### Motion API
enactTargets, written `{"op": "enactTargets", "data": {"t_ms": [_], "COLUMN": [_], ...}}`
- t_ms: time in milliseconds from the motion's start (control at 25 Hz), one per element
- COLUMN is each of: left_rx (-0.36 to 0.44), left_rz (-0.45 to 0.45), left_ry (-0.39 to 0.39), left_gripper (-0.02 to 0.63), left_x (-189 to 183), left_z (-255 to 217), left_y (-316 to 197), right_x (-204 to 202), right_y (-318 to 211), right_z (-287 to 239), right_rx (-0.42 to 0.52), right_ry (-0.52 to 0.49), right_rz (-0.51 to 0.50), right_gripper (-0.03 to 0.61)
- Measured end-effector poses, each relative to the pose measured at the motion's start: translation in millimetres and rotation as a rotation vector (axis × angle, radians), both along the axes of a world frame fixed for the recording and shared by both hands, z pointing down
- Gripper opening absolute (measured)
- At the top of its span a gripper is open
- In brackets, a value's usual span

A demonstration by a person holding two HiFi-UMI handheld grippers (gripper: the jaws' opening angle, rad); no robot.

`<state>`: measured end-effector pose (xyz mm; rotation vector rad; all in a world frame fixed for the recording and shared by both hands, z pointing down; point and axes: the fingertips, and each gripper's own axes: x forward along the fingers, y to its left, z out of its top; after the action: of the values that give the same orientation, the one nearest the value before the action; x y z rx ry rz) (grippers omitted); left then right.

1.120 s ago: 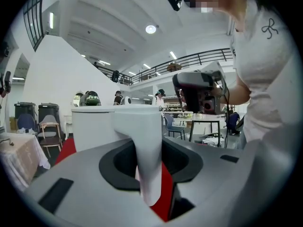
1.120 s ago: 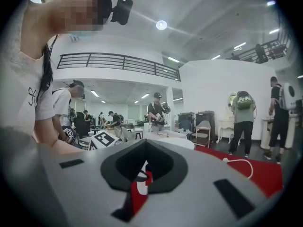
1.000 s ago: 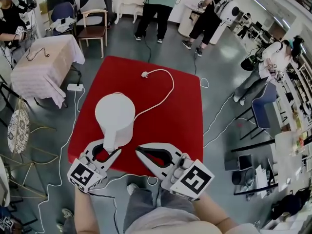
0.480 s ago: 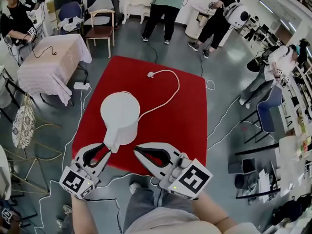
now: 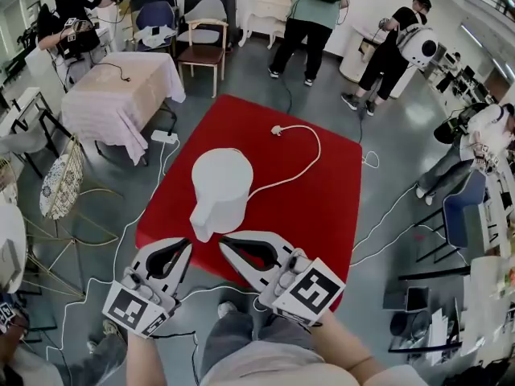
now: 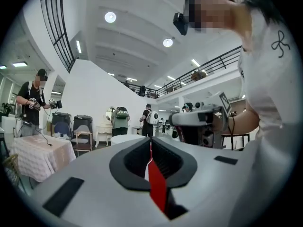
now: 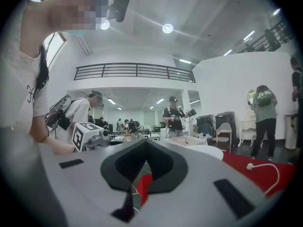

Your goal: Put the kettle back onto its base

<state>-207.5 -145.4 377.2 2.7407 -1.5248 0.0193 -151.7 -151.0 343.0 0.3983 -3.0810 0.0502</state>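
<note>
The white kettle point(image 5: 221, 185) stands upright on the red table point(image 5: 322, 199), its handle point(image 5: 203, 222) turned towards me. A white cord point(image 5: 299, 161) runs out from under it to a loose plug point(image 5: 276, 129); the base itself is hidden beneath the kettle. My left gripper point(image 5: 187, 244) hovers just short of the handle, shut and empty, its tips meeting in the left gripper view point(image 6: 150, 141). Beside it my right gripper point(image 5: 224, 241) is also shut with nothing in it point(image 7: 146, 142). The kettle's top point(image 6: 124, 138) shows just beyond the left jaws.
A table with a pale cloth point(image 5: 121, 95) stands at the back left, with chairs point(image 5: 205, 34) behind it. Several people stand at the far end of the room. Cables point(image 5: 378, 215) trail over the floor, and a wire-legged stool point(image 5: 60, 187) is at the left.
My left gripper, which stood open around the kettle's handle, has drawn back from it and shut empty. The right gripper has barely shifted. The kettle stays in place.
</note>
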Motion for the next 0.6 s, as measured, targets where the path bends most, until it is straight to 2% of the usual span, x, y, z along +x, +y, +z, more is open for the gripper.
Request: {"op": "enactTargets", "data": {"t_ms": [240,600], "left_rx": [0.047,0.042], "left_rz": [-0.055,-0.146], "left_ry": [-0.039,-0.043], "left_gripper": [0.017,0.017], "left_x": [34,69], "left_z": [-38,-60], "left_y": [18,34], "right_x": [8,37], "right_y": [15,30], "right_z": [-9,-19], "right_rx": [0.014,0.04], "right_ry": [-0.015,-0.025], "right_rz": [-0.069,-0.124], "right_gripper": [0.008,0.006]}}
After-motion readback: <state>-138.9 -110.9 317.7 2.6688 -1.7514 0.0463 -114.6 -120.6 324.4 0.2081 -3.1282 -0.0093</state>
